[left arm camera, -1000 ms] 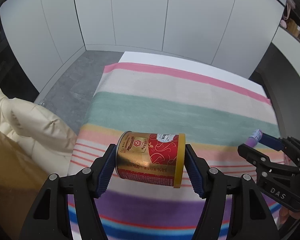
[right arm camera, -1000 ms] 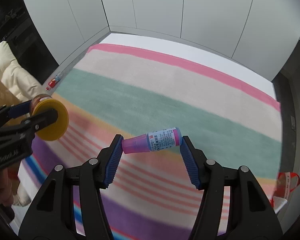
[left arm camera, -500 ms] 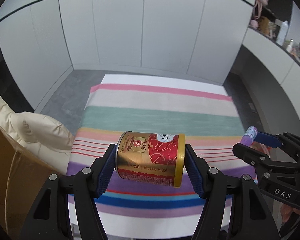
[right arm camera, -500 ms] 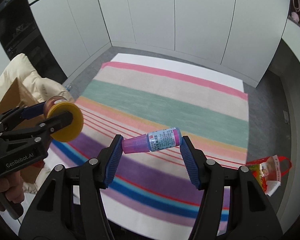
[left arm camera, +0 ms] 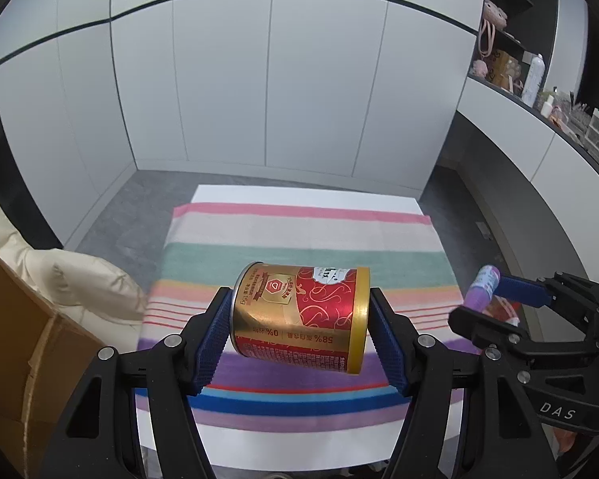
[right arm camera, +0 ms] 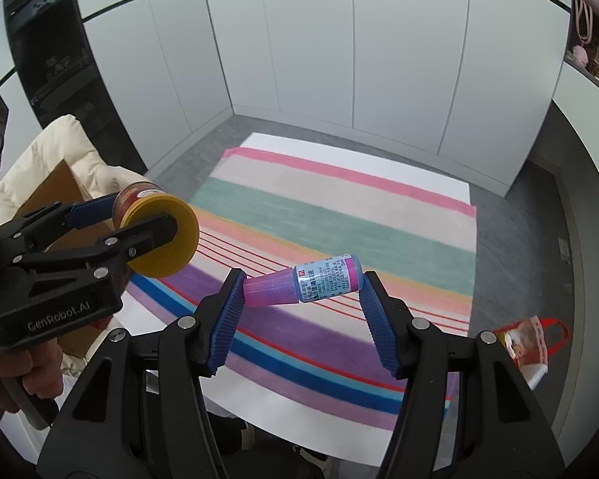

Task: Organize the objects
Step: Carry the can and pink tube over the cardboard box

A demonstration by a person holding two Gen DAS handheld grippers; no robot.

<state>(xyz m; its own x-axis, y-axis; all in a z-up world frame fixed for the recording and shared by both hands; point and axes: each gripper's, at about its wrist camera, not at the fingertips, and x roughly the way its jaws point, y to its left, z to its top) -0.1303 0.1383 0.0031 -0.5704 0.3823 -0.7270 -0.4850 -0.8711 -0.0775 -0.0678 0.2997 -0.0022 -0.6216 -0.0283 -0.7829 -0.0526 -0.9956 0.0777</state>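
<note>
My left gripper is shut on a gold and red tin can with a yellow lid, held on its side high above the table. The can's yellow lid also shows in the right wrist view. My right gripper is shut on a small purple bottle with a blue label, held sideways in the air. The bottle and right gripper also show at the right of the left wrist view. Both are well above the striped cloth.
The striped cloth covers a white table. A cardboard box and a cream padded jacket are at the left. A red-handled bag lies on the floor at the right. White cabinets stand behind.
Both grippers have risen and pulled back from the table with their objects; the cloth now looks smaller and farther away. Neither grip has changed.
</note>
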